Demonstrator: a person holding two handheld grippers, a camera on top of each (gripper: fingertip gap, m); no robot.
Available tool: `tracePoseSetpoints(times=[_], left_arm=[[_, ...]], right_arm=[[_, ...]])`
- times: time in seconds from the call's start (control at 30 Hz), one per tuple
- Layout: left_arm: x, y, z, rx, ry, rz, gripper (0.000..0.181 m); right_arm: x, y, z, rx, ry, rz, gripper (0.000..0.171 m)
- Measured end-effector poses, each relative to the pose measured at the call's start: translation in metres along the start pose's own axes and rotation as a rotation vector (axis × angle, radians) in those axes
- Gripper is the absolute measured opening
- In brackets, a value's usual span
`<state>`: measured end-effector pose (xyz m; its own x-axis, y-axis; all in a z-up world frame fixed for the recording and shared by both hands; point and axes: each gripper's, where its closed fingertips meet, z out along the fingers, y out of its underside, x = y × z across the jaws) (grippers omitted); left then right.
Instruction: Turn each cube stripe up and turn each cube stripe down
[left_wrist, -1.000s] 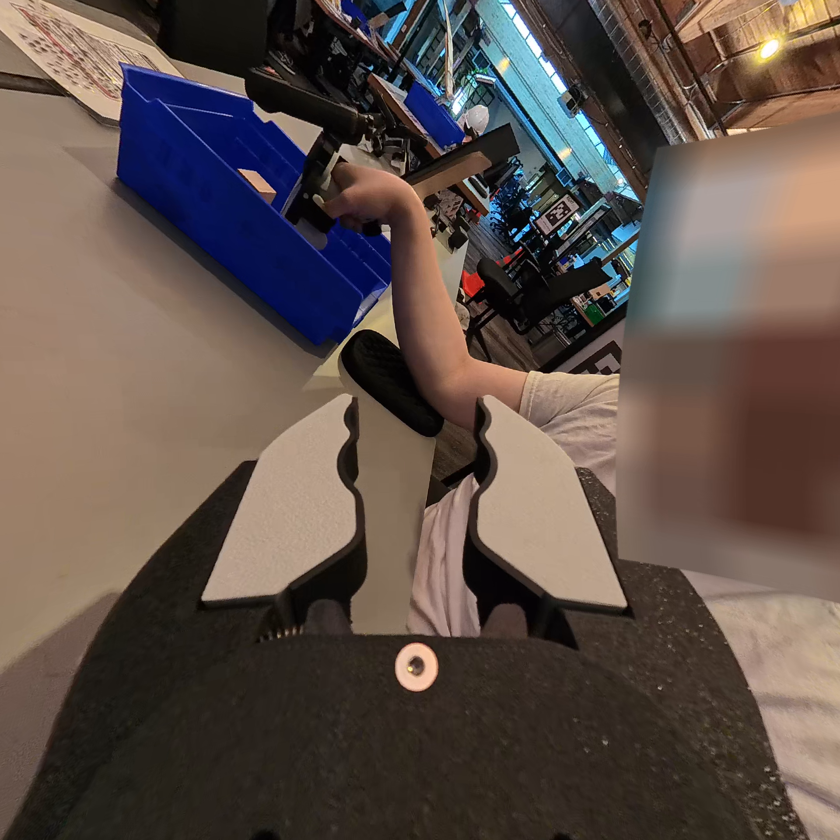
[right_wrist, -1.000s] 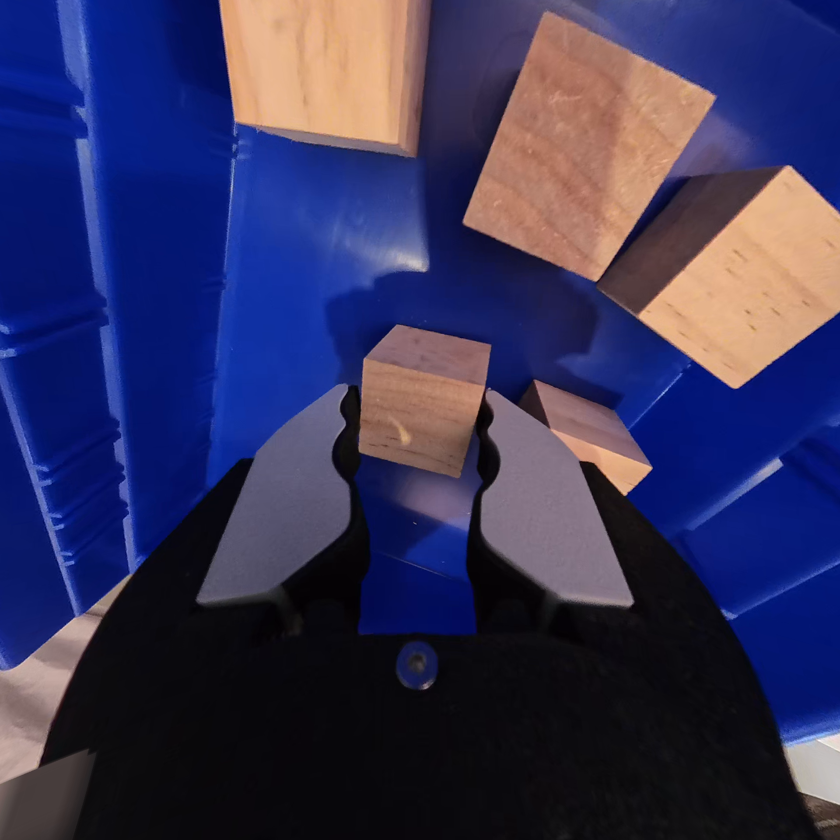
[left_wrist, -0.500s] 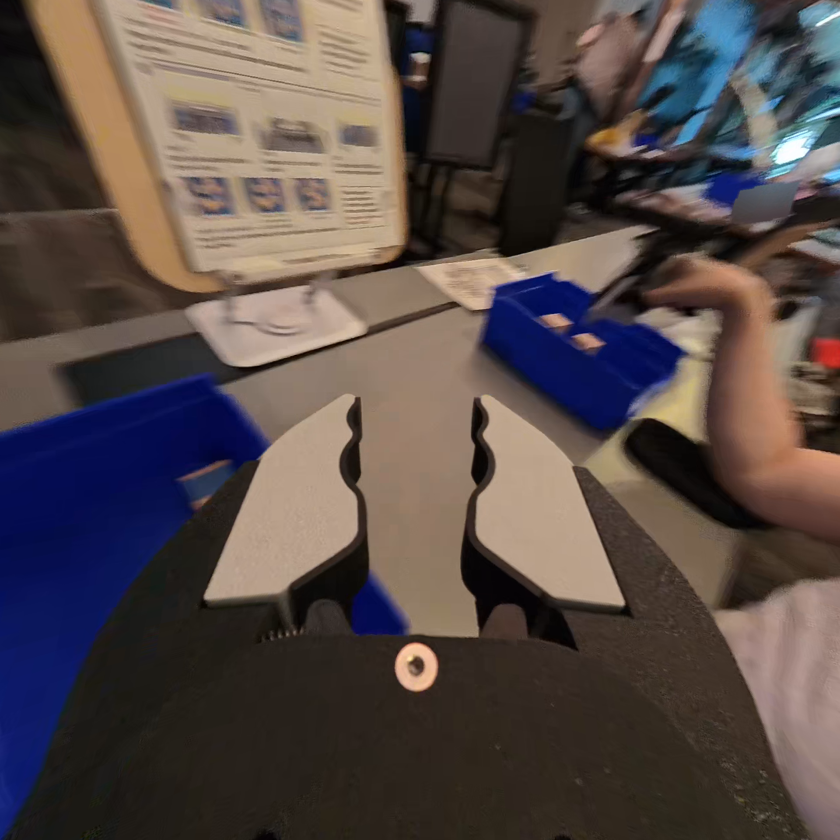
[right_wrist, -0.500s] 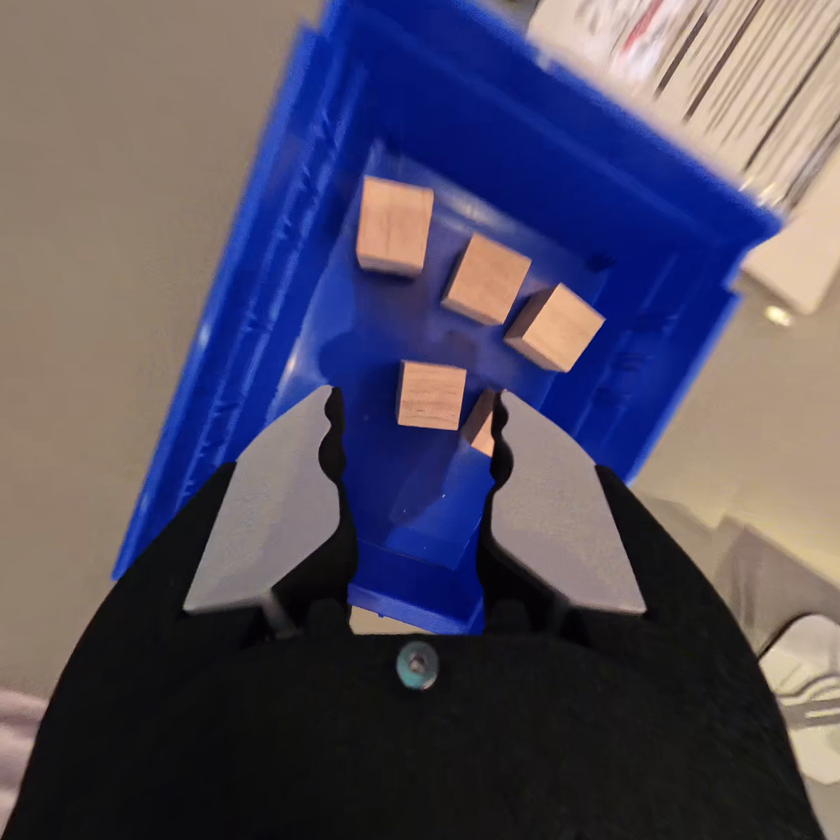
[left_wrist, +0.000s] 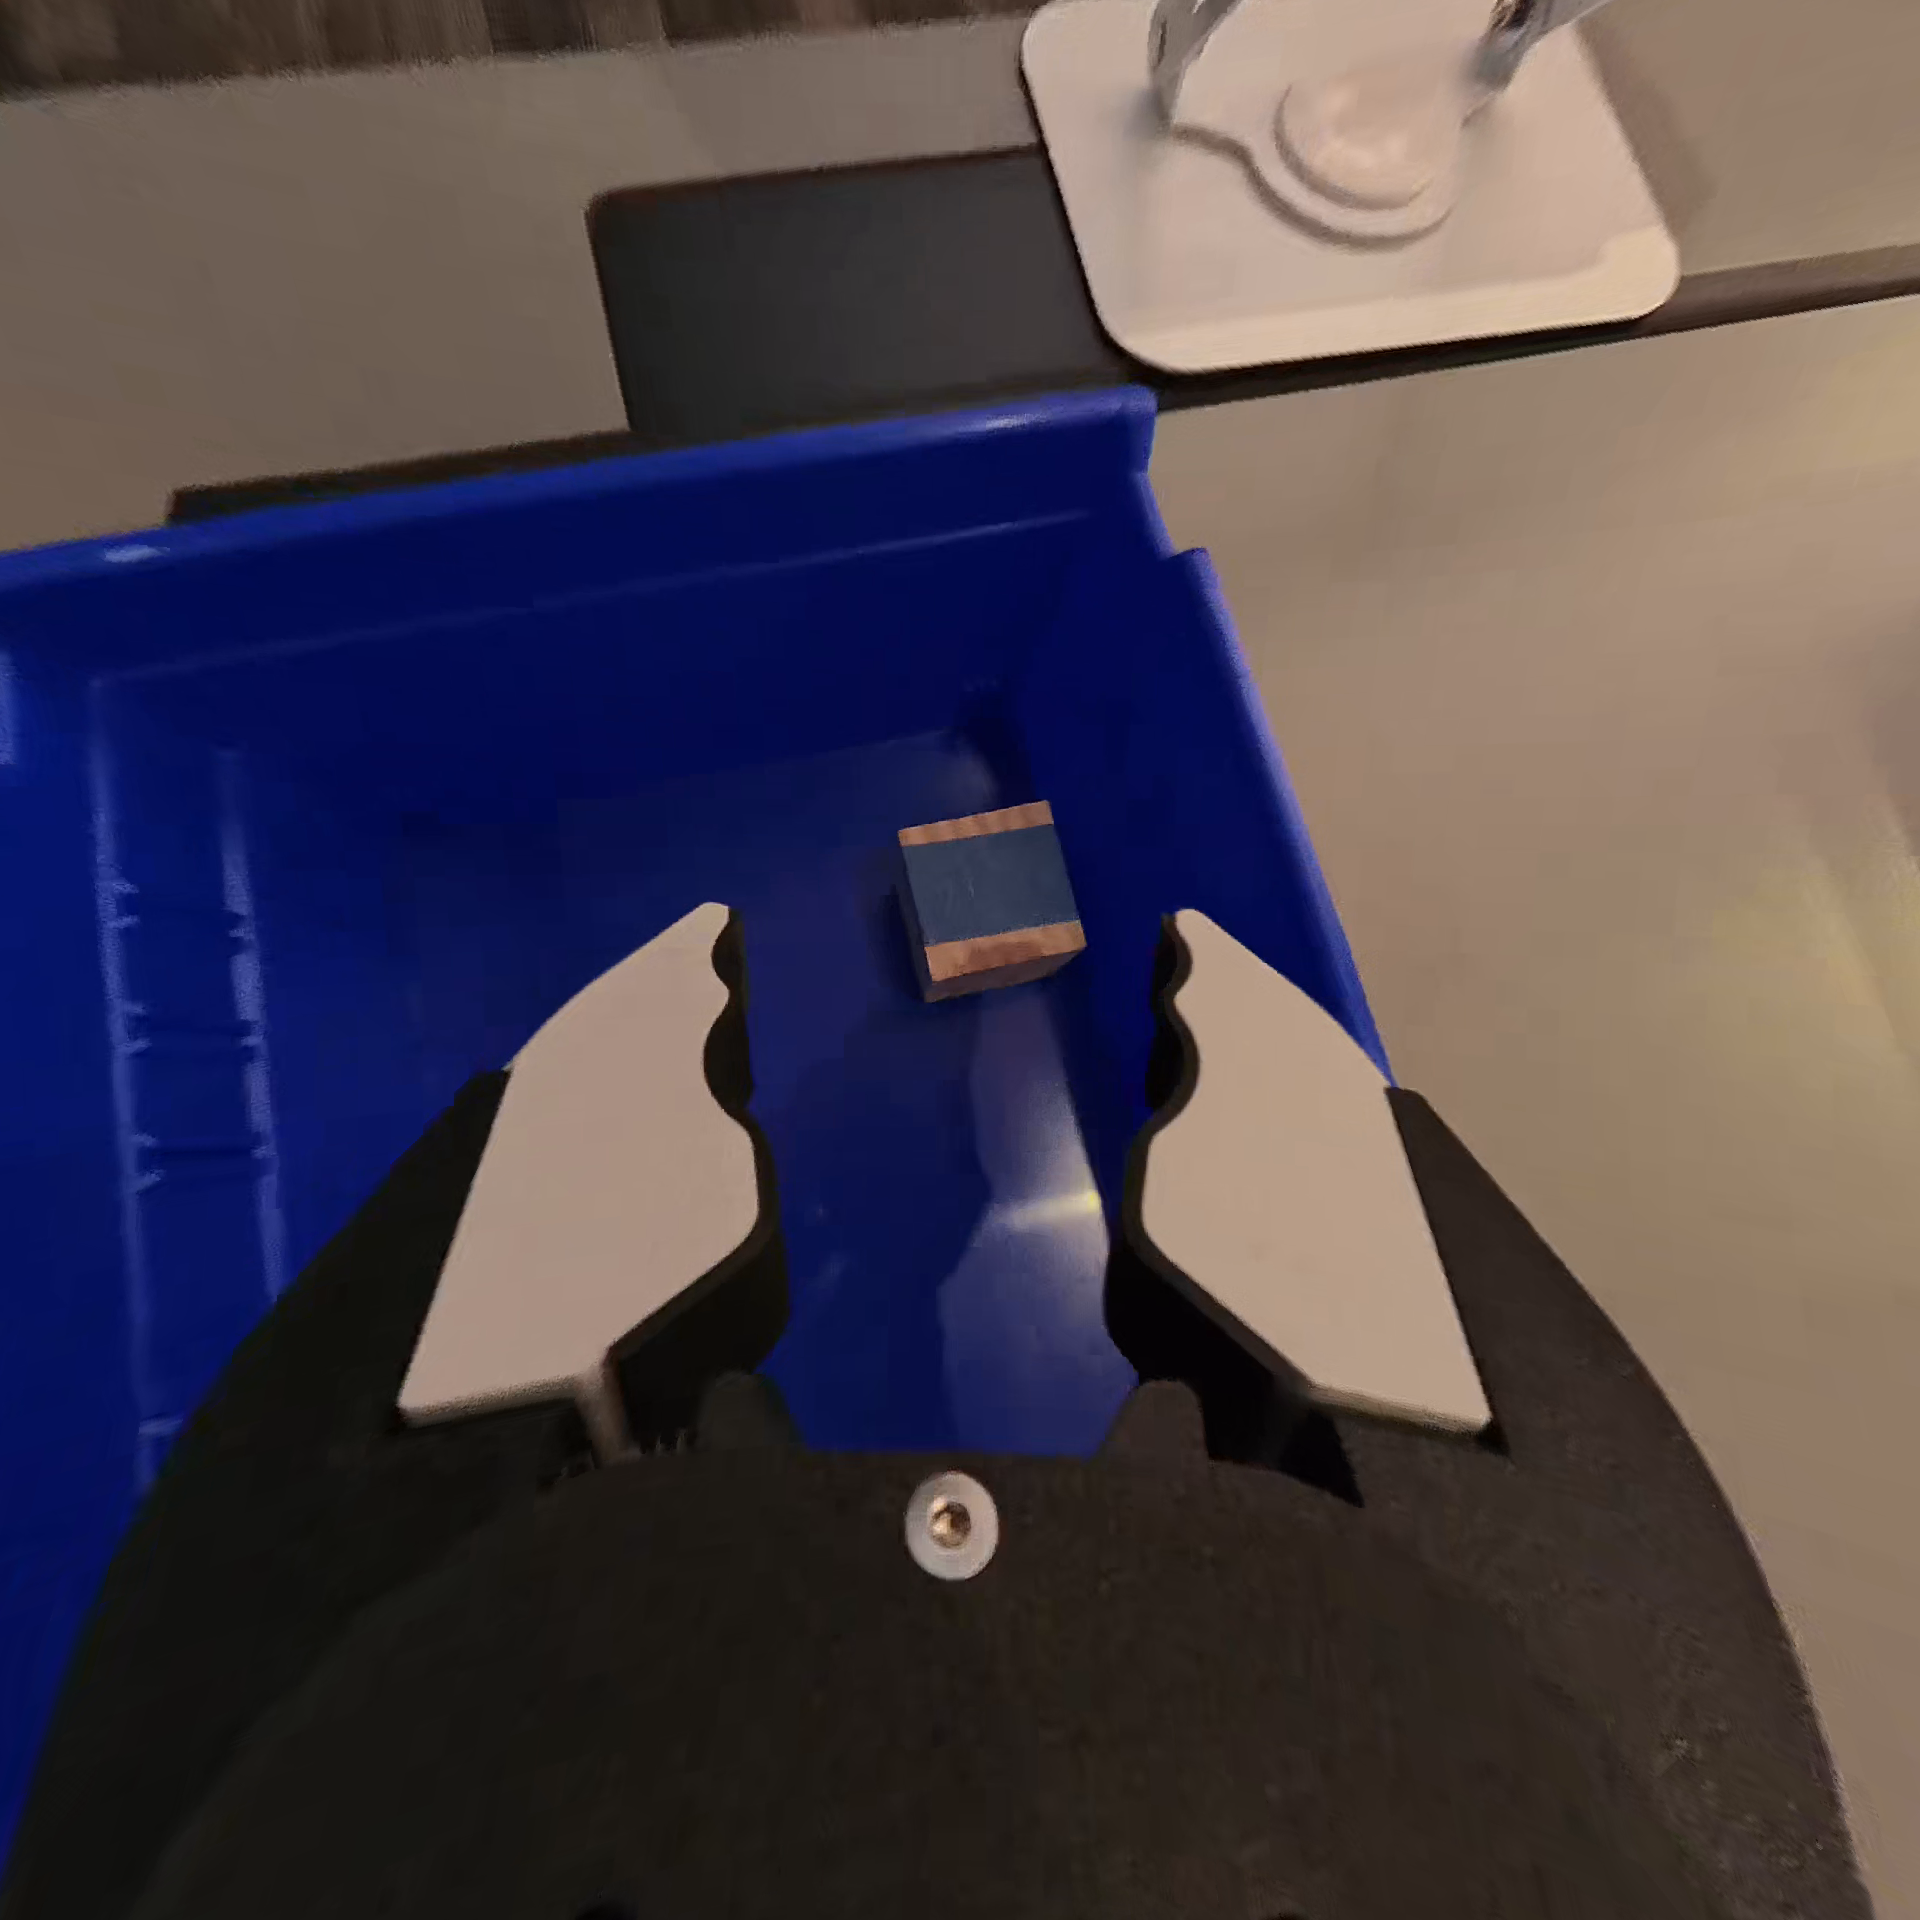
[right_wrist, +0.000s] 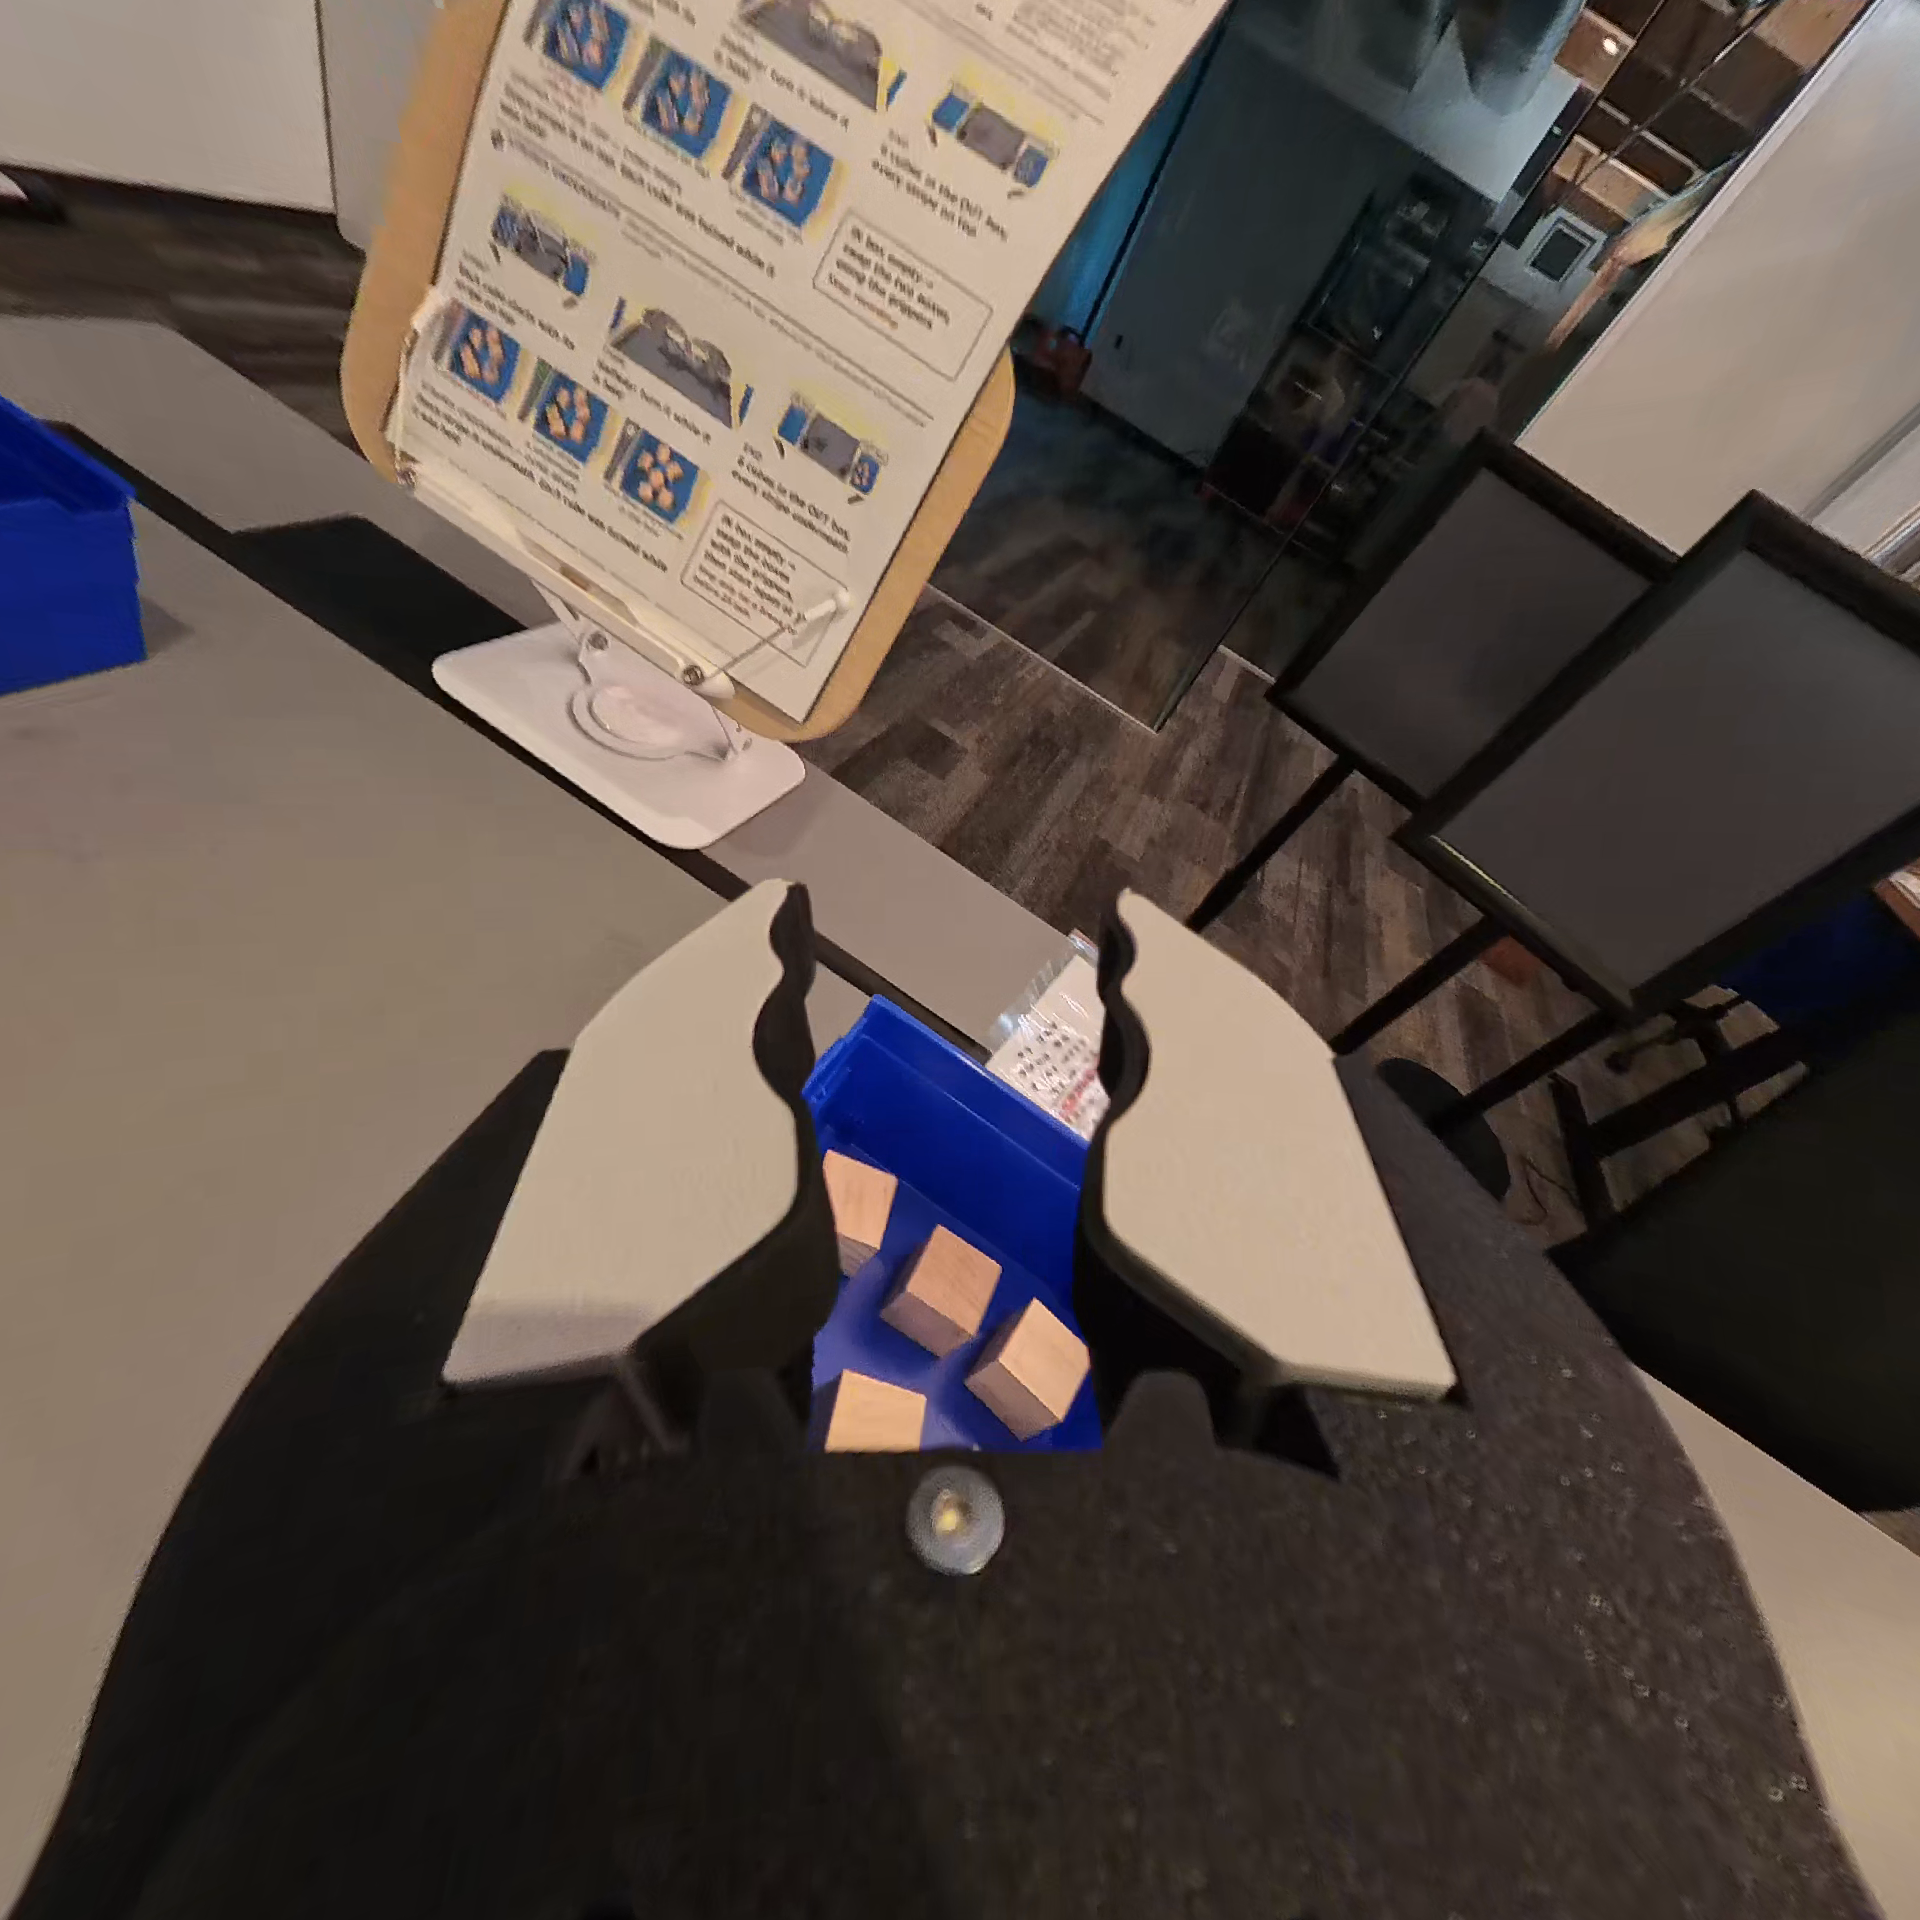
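In the left wrist view one wooden cube (left_wrist: 989, 899) lies in a blue bin (left_wrist: 623, 520) near its right wall, with a blue stripe on its top face. My left gripper (left_wrist: 951, 920) is open and empty, held above the bin just short of the cube. In the right wrist view my right gripper (right_wrist: 954, 909) is open and empty, raised above a second blue bin (right_wrist: 935, 1091). Between its fingers several plain wooden cubes (right_wrist: 940, 1288) show on that bin's floor, no stripes visible.
A document stand with a white base (right_wrist: 623, 738) and an instruction sheet (right_wrist: 727, 312) stands on the grey table (right_wrist: 260, 935); the base also shows in the left wrist view (left_wrist: 1340, 187). A dark strip (left_wrist: 831, 291) lies behind the left bin. Black-framed panels (right_wrist: 1610, 707) stand beyond the table.
My left gripper swung from facing the person to over the left bin and opened wider. My right gripper let go of a cube, lifted out of the right bin and tilted up.
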<state>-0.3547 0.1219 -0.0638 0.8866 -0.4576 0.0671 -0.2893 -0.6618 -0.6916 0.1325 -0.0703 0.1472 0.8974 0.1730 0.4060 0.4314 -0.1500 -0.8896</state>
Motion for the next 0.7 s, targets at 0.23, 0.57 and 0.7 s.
tracePoseSetpoints(times=[0.23,0.57,0.7], left_arm=[[-0.002,0.009,0.027,-0.163,-0.018,-0.129,0.078],[-0.001,0.032,0.054,-0.361,-0.037,-0.097,0.074],[0.006,0.026,0.057,-0.347,-0.013,-0.071,0.044]], right_arm=[[-0.002,0.014,0.008,-0.073,-0.021,-0.020,0.053],[-0.010,0.023,0.016,-0.130,-0.049,-0.043,0.054],[-0.013,0.026,0.019,-0.151,-0.059,-0.054,0.054]])
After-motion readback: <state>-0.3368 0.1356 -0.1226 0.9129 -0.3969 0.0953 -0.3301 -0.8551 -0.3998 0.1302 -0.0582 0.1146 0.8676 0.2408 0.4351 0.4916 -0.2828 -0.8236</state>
